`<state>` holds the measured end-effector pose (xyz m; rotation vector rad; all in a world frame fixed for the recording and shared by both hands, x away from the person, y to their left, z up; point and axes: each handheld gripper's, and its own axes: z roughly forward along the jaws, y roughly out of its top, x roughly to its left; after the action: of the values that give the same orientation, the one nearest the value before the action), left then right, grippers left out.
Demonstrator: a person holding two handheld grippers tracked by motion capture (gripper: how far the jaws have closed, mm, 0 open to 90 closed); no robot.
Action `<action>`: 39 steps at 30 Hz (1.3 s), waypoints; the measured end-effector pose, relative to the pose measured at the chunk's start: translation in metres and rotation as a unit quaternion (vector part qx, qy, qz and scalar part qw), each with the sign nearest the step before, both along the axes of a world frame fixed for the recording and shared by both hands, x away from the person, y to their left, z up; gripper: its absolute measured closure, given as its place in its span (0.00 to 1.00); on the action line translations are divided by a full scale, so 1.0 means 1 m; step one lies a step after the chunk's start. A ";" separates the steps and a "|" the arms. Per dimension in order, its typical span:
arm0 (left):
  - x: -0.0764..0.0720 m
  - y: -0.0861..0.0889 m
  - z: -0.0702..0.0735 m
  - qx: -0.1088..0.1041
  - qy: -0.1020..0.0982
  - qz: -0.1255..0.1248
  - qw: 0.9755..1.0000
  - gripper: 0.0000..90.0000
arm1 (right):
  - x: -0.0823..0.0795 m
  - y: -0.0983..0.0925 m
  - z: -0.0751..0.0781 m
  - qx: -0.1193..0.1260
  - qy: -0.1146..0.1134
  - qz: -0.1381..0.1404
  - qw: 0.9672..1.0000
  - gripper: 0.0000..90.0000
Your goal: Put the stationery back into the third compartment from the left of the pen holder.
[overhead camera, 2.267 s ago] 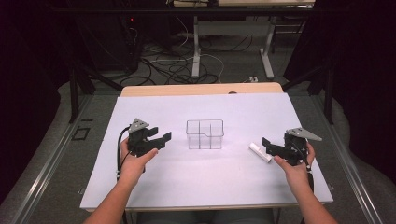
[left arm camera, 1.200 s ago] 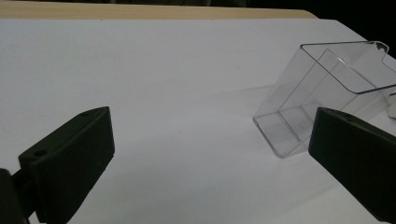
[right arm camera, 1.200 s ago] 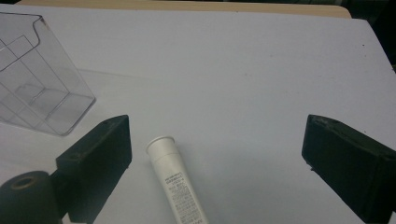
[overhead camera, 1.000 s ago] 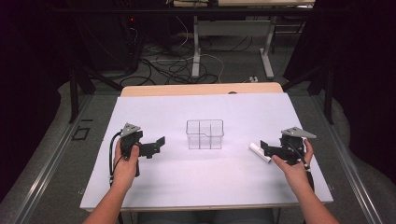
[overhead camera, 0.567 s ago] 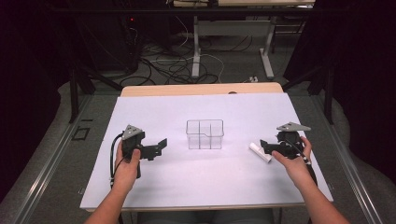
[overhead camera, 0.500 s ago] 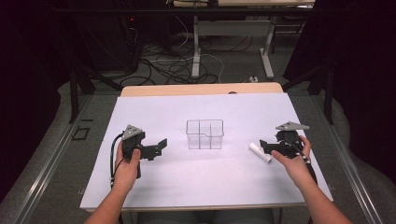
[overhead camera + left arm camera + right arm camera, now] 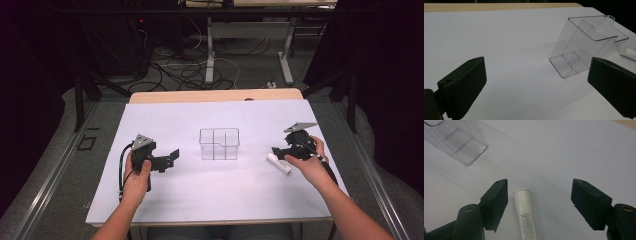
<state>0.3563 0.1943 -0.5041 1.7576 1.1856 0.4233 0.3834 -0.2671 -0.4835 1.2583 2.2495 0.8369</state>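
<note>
White tube (image 7: 525, 216) right there between the jaws of the right gripper (image 7: 539, 202), lying flat on the white table cover (image 7: 220, 195), cap end pointing away from the hand. The jaws have just been closing in on it, yet they stand apart: the left-hand pad in the right gripper view sits just beside the tube, the other pad is well clear, so nothing is gripped. From the high view the tube (image 7: 278, 163) lies to the right of the clear divided box (image 7: 219, 144), near it but not touching, with the right gripper (image 7: 278, 151) poised over the tube's far end.

Across on the other side of the box, the left gripper (image 7: 172, 159) hovers above the cover, its jaws spread wide and holding nothing. In the left gripper view the box (image 7: 586, 53) shows ahead between those jaws (image 7: 536, 92), well short of either pad, standing upright on the cover with its open top up and thin inner walls splitting it into compartments.

Beyond the box, the wooden table edge (image 7: 215, 95) runs along the back of the cover.
</note>
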 end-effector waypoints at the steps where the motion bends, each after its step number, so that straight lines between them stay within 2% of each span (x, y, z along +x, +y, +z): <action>1: 0.000 0.000 0.000 0.001 0.000 0.000 1.000 0.02 | 0.002 0.001 0.001 -0.005 0.005 0.008 1.000 0.34; 6: 0.001 0.000 -0.001 0.001 0.002 0.001 1.000 0.03 | 0.008 0.005 0.001 -0.026 0.026 0.038 0.999 0.36; 7: 0.001 0.000 -0.001 0.001 0.003 0.002 1.000 0.03 | 0.008 0.007 0.000 -0.025 0.033 0.036 0.998 0.36; 12: 0.001 -0.001 -0.002 0.004 0.006 -0.002 1.000 0.03 | 0.013 0.009 -0.002 -0.033 0.069 0.064 0.995 0.38; 15: 0.002 -0.001 -0.003 0.004 0.007 -0.001 1.000 0.03 | 0.017 0.010 -0.002 -0.044 0.085 0.068 0.993 0.38; 16: 0.002 -0.001 -0.003 0.004 0.007 -0.001 1.000 0.03 | 0.019 0.010 -0.004 -0.038 0.075 0.074 0.994 0.38; 17: 0.002 -0.001 -0.003 0.004 0.008 -0.001 1.000 0.03 | 0.020 0.010 -0.002 -0.048 0.091 0.077 0.992 0.38; 18: 0.002 -0.001 -0.003 0.004 0.008 -0.001 1.000 0.03 | 0.021 0.010 -0.002 -0.050 0.095 0.078 0.991 0.38; 19: 0.002 -0.001 -0.003 0.004 0.008 0.000 1.000 0.03 | 0.022 0.011 -0.003 -0.048 0.100 0.073 0.991 0.38; 20: 0.002 -0.001 -0.003 0.004 0.008 0.000 1.000 0.03 | 0.024 0.011 -0.005 -0.041 0.094 0.076 0.992 0.39; 21: 0.002 -0.001 -0.003 0.004 0.007 0.000 1.000 0.03 | 0.024 0.011 -0.004 -0.050 0.108 0.072 0.990 0.41; 22: 0.002 0.000 -0.003 0.004 0.007 0.000 1.000 0.03 | 0.025 0.011 -0.004 -0.050 0.116 0.070 0.990 0.42; 23: 0.002 -0.001 -0.004 0.003 0.006 0.001 1.000 0.03 | 0.025 0.011 -0.005 -0.038 0.122 0.080 0.989 0.44; 26: 0.003 0.000 -0.004 0.002 0.006 0.002 1.000 0.03 | 0.026 0.012 -0.009 -0.037 0.127 0.077 0.988 0.46; 28: 0.003 0.000 -0.004 0.003 0.007 0.003 1.000 0.03 | 0.026 0.012 -0.013 -0.036 0.134 0.088 0.986 0.46; 29: 0.002 0.001 -0.004 0.005 0.011 0.001 1.000 0.03 | 0.026 0.013 -0.018 -0.031 0.126 0.086 0.988 0.46; 30: 0.002 0.001 -0.004 0.004 0.011 0.002 1.000 0.03 | 0.026 0.013 -0.021 -0.030 0.126 0.092 0.987 0.47; 31: 0.002 0.001 -0.004 0.004 0.011 0.002 1.000 0.04 | 0.025 0.013 -0.020 -0.050 0.149 0.093 0.983 0.47; 33: 0.003 0.000 -0.004 0.004 0.010 0.002 1.000 0.04 | 0.025 0.013 -0.023 -0.057 0.160 0.098 0.981 0.49; 36: 0.003 0.000 -0.005 0.004 0.008 0.003 1.000 0.04 | 0.024 0.013 -0.027 -0.069 0.165 0.096 0.979 0.52; 38: 0.003 0.000 -0.004 0.007 0.010 0.000 1.000 0.04 | 0.024 0.013 -0.027 -0.083 0.173 0.099 0.977 0.54; 39: 0.003 0.000 -0.004 0.008 0.010 0.000 1.000 0.04 | 0.024 0.012 -0.028 -0.075 0.173 0.097 0.977 0.54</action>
<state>0.3590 0.1940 -0.5085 1.7791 1.1994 0.4156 0.4073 -0.2547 -0.5117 1.2033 2.6893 0.5298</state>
